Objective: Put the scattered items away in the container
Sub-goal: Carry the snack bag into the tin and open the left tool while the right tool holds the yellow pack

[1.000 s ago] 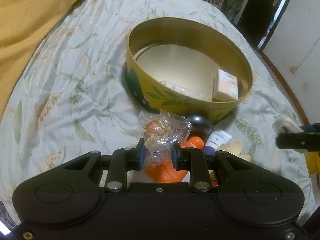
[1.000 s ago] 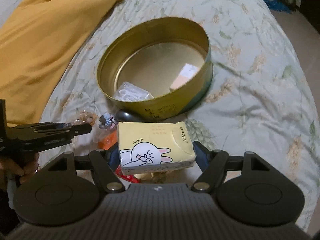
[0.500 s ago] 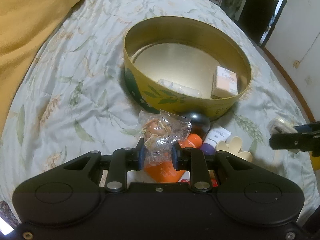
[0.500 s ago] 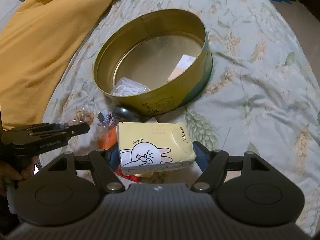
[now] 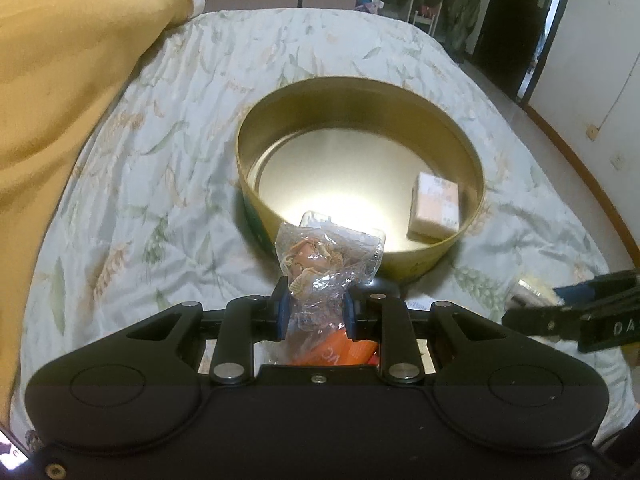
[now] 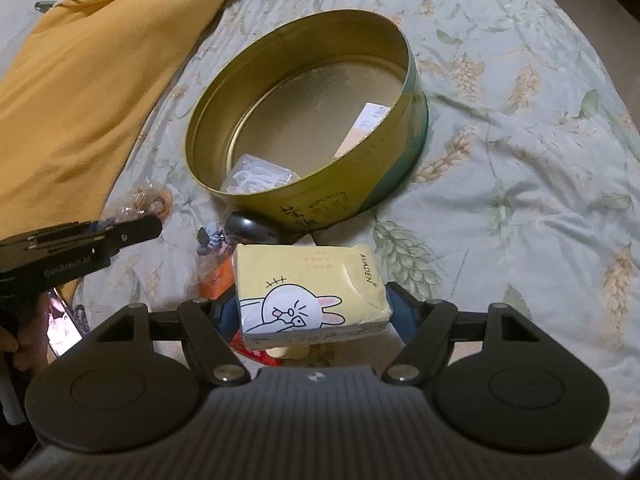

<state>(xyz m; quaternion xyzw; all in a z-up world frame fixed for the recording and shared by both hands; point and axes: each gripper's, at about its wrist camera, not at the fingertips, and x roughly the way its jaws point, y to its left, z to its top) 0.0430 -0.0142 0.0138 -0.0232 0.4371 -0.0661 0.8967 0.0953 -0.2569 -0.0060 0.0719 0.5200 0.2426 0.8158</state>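
My left gripper is shut on a clear plastic bag of orange and beige bits, held above the bed just short of the round gold tin. In the tin lie a pink box and a clear packet of white pieces. My right gripper is shut on a yellow tissue pack with a cartoon rabbit, in front of the tin. Under it on the bed are a black round object, an orange item and a small purple item. The left gripper's fingers show at the left of the right wrist view.
The tin sits on a leaf-patterned bedspread. A yellow blanket covers the bed's left side. A hand and a lit phone are at the lower left. The bed's edge and the floor are to the right.
My left gripper has risen with the bag, whose top now overlaps the tin's near rim in its view. The right gripper with the tissue pack has hardly moved.
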